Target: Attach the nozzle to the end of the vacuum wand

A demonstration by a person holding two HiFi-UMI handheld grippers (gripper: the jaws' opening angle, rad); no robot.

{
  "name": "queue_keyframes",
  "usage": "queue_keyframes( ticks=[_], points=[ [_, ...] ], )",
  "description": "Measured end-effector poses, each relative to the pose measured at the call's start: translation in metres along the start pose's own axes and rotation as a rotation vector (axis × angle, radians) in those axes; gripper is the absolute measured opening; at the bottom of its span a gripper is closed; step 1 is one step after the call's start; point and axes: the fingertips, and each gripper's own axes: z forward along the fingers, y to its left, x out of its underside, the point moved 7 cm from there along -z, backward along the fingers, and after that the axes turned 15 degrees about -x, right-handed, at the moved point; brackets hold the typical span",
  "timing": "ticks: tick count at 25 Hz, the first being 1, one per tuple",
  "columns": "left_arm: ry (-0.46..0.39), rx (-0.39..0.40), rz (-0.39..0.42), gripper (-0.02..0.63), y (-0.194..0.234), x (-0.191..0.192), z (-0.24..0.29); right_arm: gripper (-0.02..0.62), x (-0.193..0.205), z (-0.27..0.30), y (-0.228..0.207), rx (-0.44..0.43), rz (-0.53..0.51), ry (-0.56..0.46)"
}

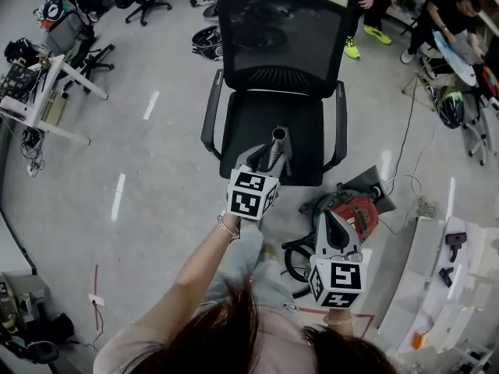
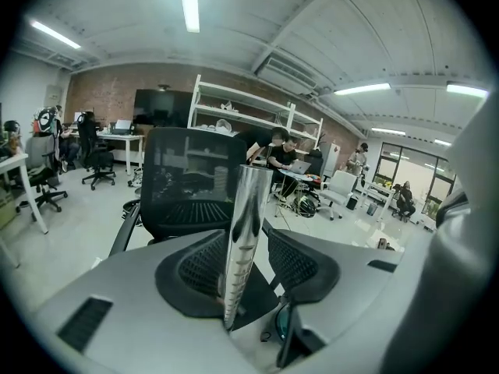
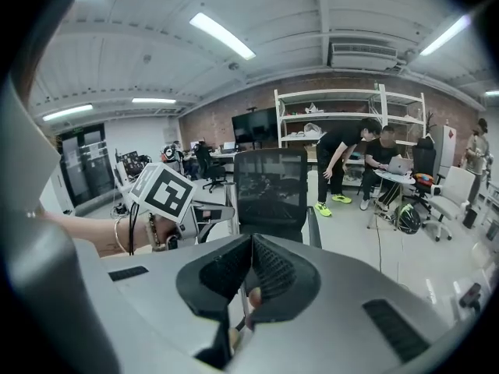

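Note:
A shiny metal vacuum wand (image 1: 277, 146) rises between the jaws of my left gripper (image 1: 269, 158), its open end pointing up over the seat of a black office chair (image 1: 277, 92). In the left gripper view the wand (image 2: 243, 240) stands upright between the pads; the jaws stand wide, and a gap shows beside the right pad. Its lower end is hidden. My right gripper (image 1: 335, 236) hangs shut over the red vacuum body (image 1: 357, 213). In its own view the right gripper (image 3: 249, 275) shows its pads meeting, with nothing clearly between them. I cannot pick out a nozzle with certainty.
The office chair (image 2: 187, 181) stands directly ahead. A black hose and cable (image 1: 296, 259) curl on the floor by the vacuum. White shelving (image 1: 437, 263) at the right holds small dark parts (image 1: 456, 240). People sit and stand at the far side (image 3: 359, 158); desks stand at the left (image 1: 47, 92).

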Motion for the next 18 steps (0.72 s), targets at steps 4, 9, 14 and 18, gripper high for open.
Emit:
queue_keyframes(
  ticks=[4,9,14,18],
  points=[
    [0.009,-0.008,0.015,0.161,-0.007,0.003,0.015,0.023,0.006,-0.003,-0.007,0.012,0.009,0.011],
    [0.028,-0.026,0.022,0.161,-0.008,0.012,0.032,0.023,0.014,-0.006,-0.010,0.018,0.016,0.022],
    [0.034,-0.038,0.019,0.161,-0.007,0.013,0.042,0.023,0.018,-0.009,-0.011,0.024,0.024,0.035],
    [0.028,-0.057,0.049,0.161,-0.009,0.014,0.049,0.023,0.023,-0.011,-0.013,0.020,0.030,0.046]
  ],
)
